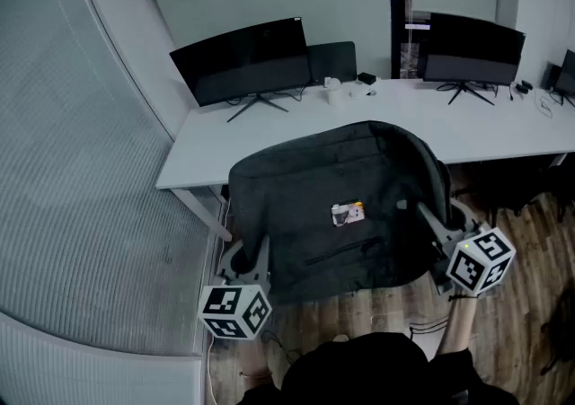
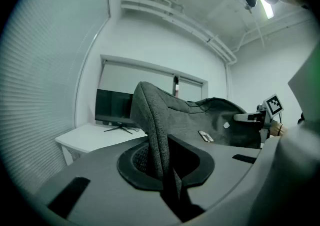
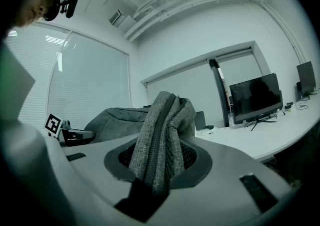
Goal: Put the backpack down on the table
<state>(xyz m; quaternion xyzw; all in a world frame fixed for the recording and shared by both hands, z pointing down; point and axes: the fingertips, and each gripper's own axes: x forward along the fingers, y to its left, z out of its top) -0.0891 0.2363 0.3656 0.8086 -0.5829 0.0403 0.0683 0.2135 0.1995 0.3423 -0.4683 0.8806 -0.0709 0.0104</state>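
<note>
Both claws clamped on the dark grey fabric backpack [image 1: 332,206]: left gripper [image 2: 167,167] pinches a thin side edge, right gripper [image 3: 155,172] a bunched fold. Pack hangs at the near edge of the white table [image 1: 269,138], not resting. Risks: the thin left pinch slips, or the sagging bottom snags the edge.

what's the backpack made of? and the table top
Dark grey fabric backpack: woven textile, matte, probably a synthetic like polyester; a heathered, coarse weave shows close up in both gripper views. White flat table top: smooth, low sheen, likely laminate or painted board; the frames leave that open.
</note>
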